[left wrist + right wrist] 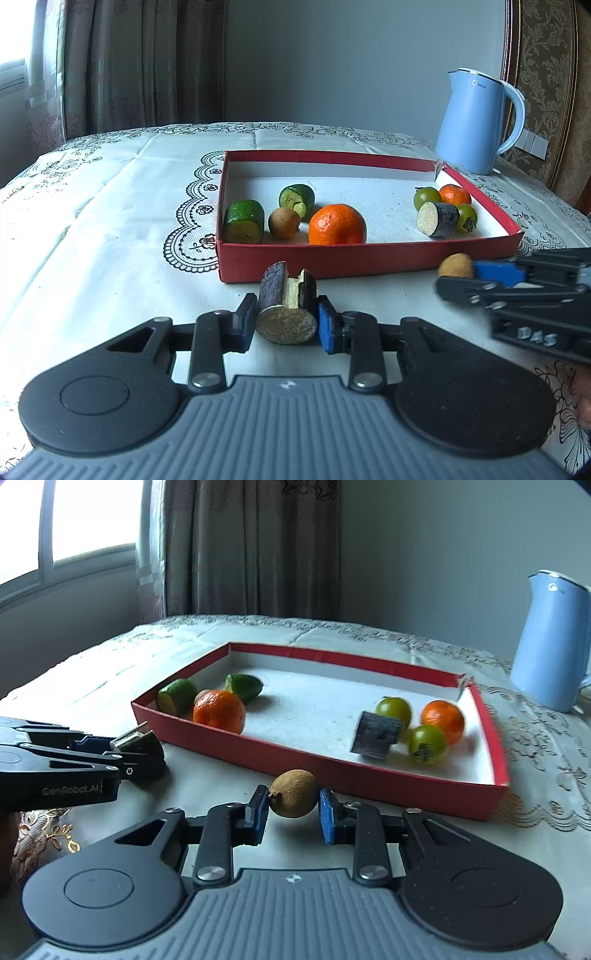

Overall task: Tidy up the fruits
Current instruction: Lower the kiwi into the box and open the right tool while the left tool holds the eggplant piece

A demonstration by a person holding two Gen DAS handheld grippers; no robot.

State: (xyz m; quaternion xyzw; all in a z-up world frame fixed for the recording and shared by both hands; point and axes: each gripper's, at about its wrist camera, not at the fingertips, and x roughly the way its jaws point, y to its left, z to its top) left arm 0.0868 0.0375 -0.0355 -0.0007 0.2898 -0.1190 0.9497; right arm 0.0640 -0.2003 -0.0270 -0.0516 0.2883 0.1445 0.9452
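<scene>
— Lace-patterned cloth covers the table (110,206), with curtains and a grey wall behind. What are the two grippers doing?

— Left gripper (286,323) has its pads pressed on a dark purple sugarcane piece (286,306), a short cylinder split at the top, with its pale cut end facing the camera. It sits just in front of the red tray (369,258), outside the near wall.

— And the other?

— Right gripper (293,805) is clamped on a small brown longan (294,793), a pad touching each side, also just outside the tray's near wall.

— What lies inside the tray?

— At the left end, two green cut pieces (244,221), a second brown longan (283,222) and a large orange (337,224), all close together. At the right end, another purple sugarcane chunk (437,218) lies against two green tomatoes (426,197) and a smaller orange (455,194).

— Anything else around?

— Beyond the tray's far right corner stands a light blue kettle (476,122), upright on the cloth.
</scene>
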